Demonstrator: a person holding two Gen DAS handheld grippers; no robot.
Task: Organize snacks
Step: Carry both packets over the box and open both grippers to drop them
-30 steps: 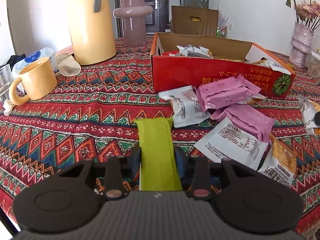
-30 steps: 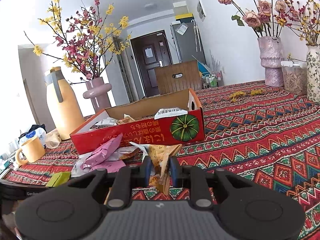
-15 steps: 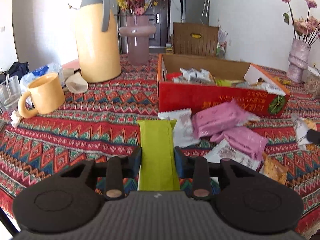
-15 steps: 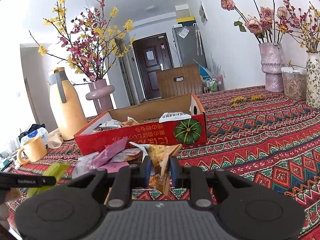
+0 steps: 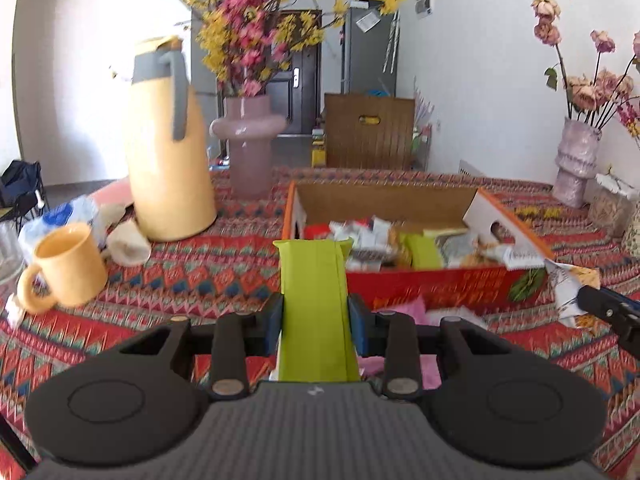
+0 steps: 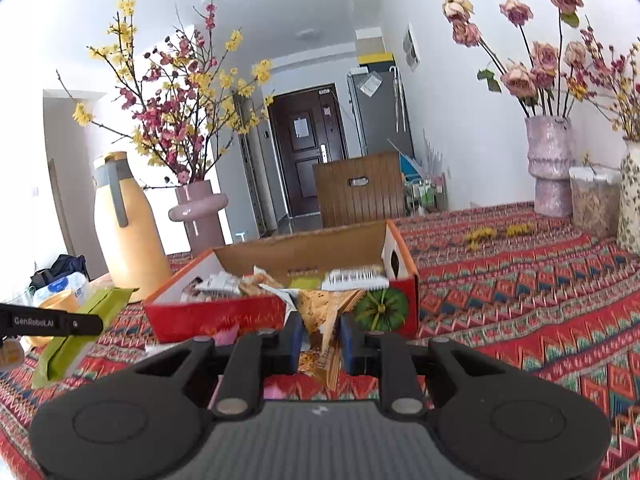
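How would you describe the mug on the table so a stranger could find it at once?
Start at the tall pale-yellow thermos jug with a grey handle on the patterned red tablecloth. In front of it, to its left in the left wrist view, stands the yellow ceramic mug, upright. Its loop handle and open top distinguish it from the crumpled wrappers nearby.

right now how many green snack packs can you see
2, maybe more. One green snack pack is clamped in the left hand-held gripper, raised in front of the red box. Another green pack lies inside the box; others may be buried under the pile.
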